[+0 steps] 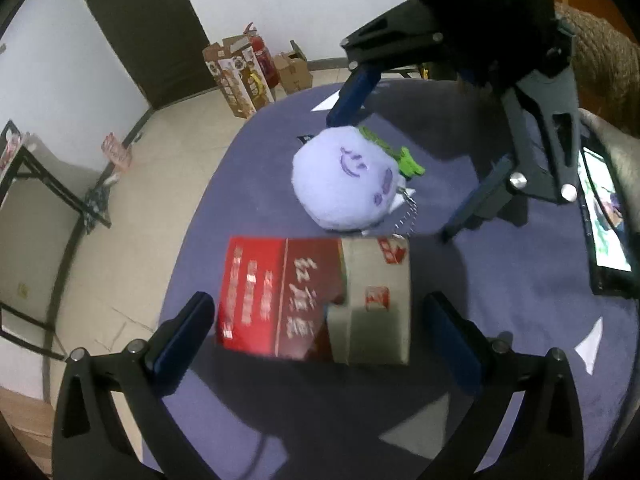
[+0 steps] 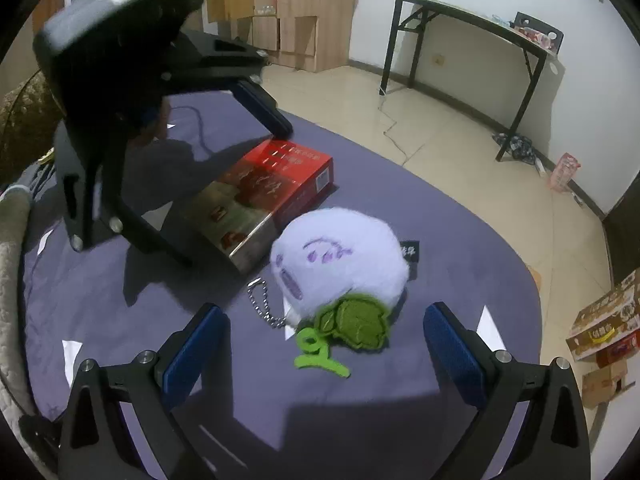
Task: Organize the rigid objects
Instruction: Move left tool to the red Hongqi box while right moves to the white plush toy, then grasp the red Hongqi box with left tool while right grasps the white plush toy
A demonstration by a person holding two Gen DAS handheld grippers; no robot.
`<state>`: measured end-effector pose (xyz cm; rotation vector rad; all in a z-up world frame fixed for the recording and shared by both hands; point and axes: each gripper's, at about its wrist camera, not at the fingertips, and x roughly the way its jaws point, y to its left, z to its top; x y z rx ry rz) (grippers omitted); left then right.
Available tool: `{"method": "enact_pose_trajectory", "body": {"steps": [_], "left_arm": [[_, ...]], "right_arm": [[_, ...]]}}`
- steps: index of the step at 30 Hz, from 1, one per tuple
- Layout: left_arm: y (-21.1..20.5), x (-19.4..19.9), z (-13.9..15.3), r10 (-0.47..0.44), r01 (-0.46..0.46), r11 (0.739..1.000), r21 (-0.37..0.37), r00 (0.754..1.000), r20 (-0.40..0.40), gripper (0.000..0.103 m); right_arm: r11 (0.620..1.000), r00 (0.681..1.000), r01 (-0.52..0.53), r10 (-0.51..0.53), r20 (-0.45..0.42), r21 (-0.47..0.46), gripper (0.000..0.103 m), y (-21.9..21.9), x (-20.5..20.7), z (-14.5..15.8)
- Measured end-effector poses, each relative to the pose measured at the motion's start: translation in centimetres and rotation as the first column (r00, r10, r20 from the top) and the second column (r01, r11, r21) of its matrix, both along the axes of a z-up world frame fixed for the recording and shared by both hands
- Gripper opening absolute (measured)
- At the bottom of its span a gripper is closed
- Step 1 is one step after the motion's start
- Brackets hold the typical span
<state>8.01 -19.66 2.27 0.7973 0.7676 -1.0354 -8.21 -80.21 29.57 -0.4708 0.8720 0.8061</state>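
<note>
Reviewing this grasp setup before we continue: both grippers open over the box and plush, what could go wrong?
1. The left gripper straddles the red box, but the plush toy sits against the box's end; lifting may drag it along.
2. The toy's ball chain lies loose near the right gripper and could snag a finger.
3. The grippers face each other closely and could collide.

on the purple cloth-covered table [image 1: 500, 320]: a flat red and grey cardboard box [image 1: 316, 300] at the middle. just behind the box, touching or nearly touching its far edge, a round pale-lilac plush keychain toy [image 1: 344, 180]. beside the toy, on the side away from the box, a small black card [image 2: 409, 250]. well right of the box, at the table's edge, a black-framed tablet [image 1: 604, 216].
</note>
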Motion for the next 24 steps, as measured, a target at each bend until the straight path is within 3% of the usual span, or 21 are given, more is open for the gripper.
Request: {"method": "enact_pose_trajectory", "body": {"steps": [6, 8, 10, 12, 15, 24], "left_arm": [[-1.0, 0.6, -1.0, -0.012, 0.012, 1.000, -0.001, 0.999, -0.047, 0.103], [-0.6, 0.9, -0.9, -0.004, 0.002, 0.999, -0.034, 0.997, -0.078, 0.103], [0.0, 1.4, -1.1, 0.013, -0.019, 0.998, -0.053, 0.994, -0.110, 0.094], [0.2, 1.6, -1.1, 0.027, -0.033, 0.997, -0.067, 0.995, -0.092, 0.088], [0.6, 1.8, -1.5, 0.047, -0.056, 0.994, -0.091, 0.994, -0.102, 0.088], [1.5, 1.0, -1.7, 0.048, -0.057, 0.991, -0.121, 0.996, -0.077, 0.088]], "right_arm": [[1.000, 1.000, -0.028, 0.028, 0.005, 0.012, 0.101, 1.3, 0.3, -0.3], [1.000, 0.999, -0.030, 0.030, 0.015, 0.001, 0.101, 1.8, 0.5, -1.0], [1.000, 0.999, -0.027, 0.027, 0.022, 0.004, 0.098, 2.1, 0.6, -1.6], [0.999, 0.999, -0.017, 0.016, 0.031, 0.029, 0.087, 1.8, 0.7, -1.9], [0.998, 0.999, -0.010, 0.008, 0.043, 0.057, 0.079, 1.6, 0.5, -3.0], [0.999, 0.997, -0.016, 0.012, 0.080, 0.044, 0.076, 2.0, -0.5, -4.3]]}}
